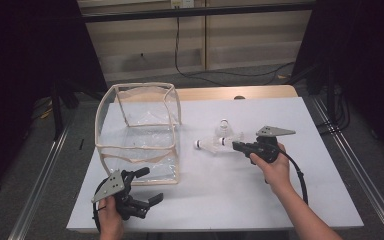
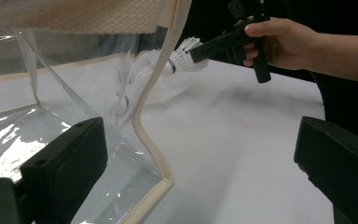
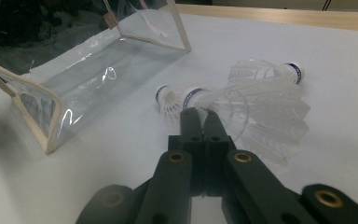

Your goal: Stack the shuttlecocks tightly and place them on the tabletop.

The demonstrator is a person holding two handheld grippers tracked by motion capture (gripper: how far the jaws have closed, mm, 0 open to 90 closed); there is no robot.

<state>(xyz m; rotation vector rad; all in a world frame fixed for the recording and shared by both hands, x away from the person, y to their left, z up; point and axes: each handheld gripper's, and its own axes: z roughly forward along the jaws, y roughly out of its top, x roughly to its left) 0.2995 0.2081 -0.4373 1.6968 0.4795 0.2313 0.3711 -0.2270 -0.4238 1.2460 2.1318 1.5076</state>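
Right tongs (image 3: 200, 114) clench a white feathered shuttlecock (image 3: 256, 112); best kept level toward the clear beige-trimmed plastic bag (image 1: 137, 135), left tongs (image 1: 142, 187) released.

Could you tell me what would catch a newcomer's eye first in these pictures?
Most striking is the clear plastic bag with beige trim, standing open on the left of the white table. To its right lie white shuttlecocks, and the right tool is pinched shut on one of them near its cork. The left tool waits open at the near left edge, just in front of the bag.
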